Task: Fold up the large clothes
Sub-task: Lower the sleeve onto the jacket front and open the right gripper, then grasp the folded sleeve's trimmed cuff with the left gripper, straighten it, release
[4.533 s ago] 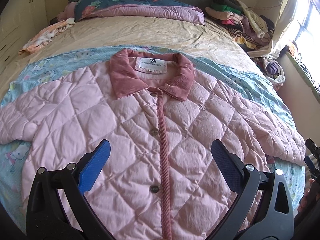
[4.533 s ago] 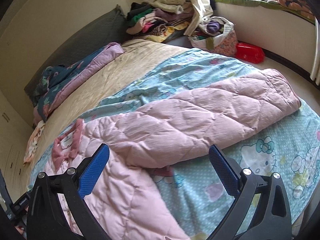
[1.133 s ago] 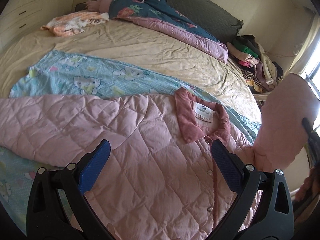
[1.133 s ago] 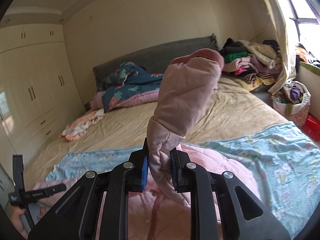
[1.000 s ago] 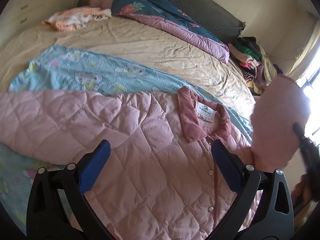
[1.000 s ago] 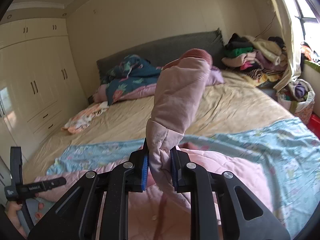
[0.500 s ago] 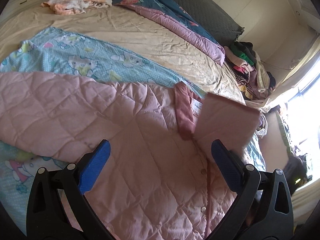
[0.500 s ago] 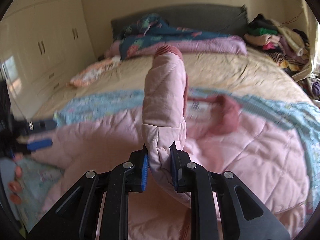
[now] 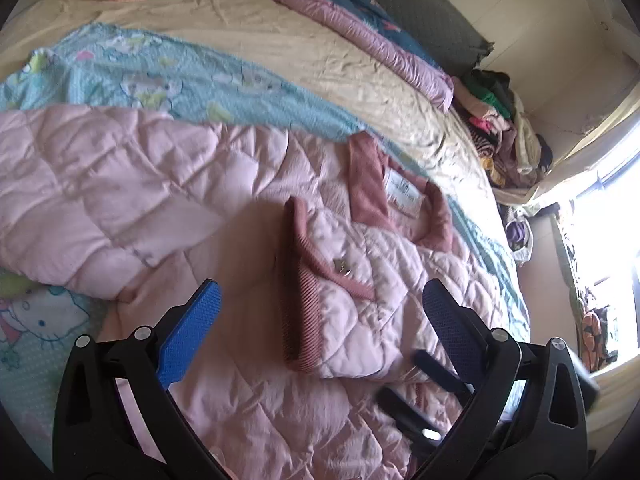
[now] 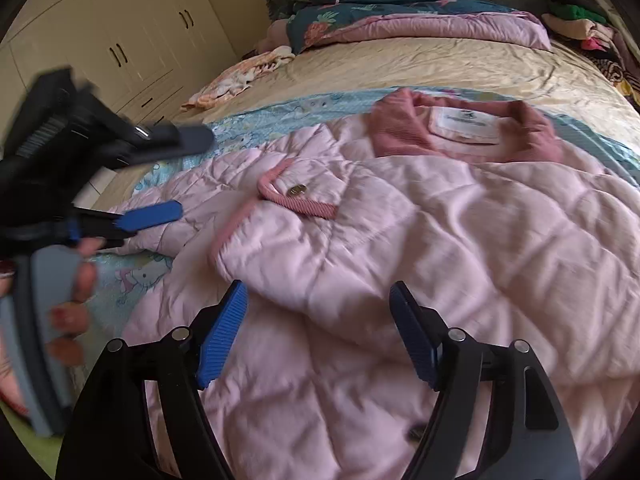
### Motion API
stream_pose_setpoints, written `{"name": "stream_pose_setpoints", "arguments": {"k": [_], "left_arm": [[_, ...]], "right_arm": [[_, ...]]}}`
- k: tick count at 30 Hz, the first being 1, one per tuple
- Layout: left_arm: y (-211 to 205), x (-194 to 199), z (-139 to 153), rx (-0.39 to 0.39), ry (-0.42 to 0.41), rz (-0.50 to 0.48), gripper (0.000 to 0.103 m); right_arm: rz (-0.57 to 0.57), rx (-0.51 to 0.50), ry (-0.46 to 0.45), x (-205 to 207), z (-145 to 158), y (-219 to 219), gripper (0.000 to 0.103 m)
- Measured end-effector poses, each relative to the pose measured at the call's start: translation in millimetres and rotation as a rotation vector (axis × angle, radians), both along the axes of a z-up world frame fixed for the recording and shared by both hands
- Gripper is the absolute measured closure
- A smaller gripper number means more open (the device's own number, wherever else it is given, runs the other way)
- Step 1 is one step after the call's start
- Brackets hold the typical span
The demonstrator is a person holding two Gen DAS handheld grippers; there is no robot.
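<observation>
A pink quilted jacket (image 9: 208,360) with a darker pink collar (image 9: 400,196) lies front up on the bed, also in the right wrist view (image 10: 460,248). Its right sleeve (image 9: 340,292) is folded across the chest, cuff (image 10: 296,196) with a button on top. Its left sleeve (image 9: 80,184) lies spread out to the left. My left gripper (image 9: 320,328) is open and empty, hovering over the folded sleeve; it shows blurred at the left in the right wrist view (image 10: 168,172). My right gripper (image 10: 320,336) is open and empty just above the folded sleeve.
The jacket lies on a light blue cartoon-print sheet (image 9: 168,80) over a beige bedspread (image 9: 304,40). A dark floral and purple quilt (image 10: 400,16) and an orange-white garment (image 10: 236,76) lie near the headboard. A clothes pile (image 9: 504,132) sits at the right, wardrobes (image 10: 120,40) at the left.
My right gripper brought the sleeve down across the jacket's chest and opened, letting it go. The sleeve now lies flat. My left gripper stayed open and shifted slightly.
</observation>
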State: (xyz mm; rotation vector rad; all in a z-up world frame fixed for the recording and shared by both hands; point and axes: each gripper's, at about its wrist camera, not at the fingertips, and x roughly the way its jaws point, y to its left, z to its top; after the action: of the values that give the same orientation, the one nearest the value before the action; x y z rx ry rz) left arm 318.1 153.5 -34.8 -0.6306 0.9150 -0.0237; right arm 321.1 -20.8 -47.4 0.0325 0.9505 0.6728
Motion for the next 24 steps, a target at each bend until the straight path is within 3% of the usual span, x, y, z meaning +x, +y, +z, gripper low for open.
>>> {"name": "stream_pose_setpoints", "arguments": {"k": [6, 9, 11, 12, 13, 15, 20, 24], "left_arm": [[-10, 13, -36, -0.056, 0.076, 0.000, 0.008], [-21, 16, -46, -0.016, 0.100, -0.006, 0.015], [-35, 18, -44, 0.088, 0.099, -0.021, 0.040], [-41, 18, -43, 0.104, 0.090, -0.042, 0.062], [-47, 19, -40, 0.153, 0.084, -0.052, 0.078], [-52, 17, -31, 0.228, 0.047, -0.067, 0.089], [-40, 6, -3, 0.286, -0.050, -0.067, 0.092], [-32, 8, -15, 0.311, -0.003, -0.078, 0.092]], "right_arm": [[-0.152, -0.047, -0.036, 5, 16, -75, 0.030], [-0.235, -0.059, -0.047, 10, 22, -116, 0.030], [-0.285, -0.079, -0.046, 17, 23, -136, 0.030], [-0.314, -0.073, -0.044, 20, 24, -149, 0.030], [-0.337, -0.069, -0.044, 23, 26, -158, 0.030], [-0.360, -0.069, -0.046, 27, 29, -171, 0.030], [-0.381, -0.085, -0.041, 36, 27, -182, 0.028], [-0.354, -0.094, 0.028, 51, 9, -176, 0.027]]}}
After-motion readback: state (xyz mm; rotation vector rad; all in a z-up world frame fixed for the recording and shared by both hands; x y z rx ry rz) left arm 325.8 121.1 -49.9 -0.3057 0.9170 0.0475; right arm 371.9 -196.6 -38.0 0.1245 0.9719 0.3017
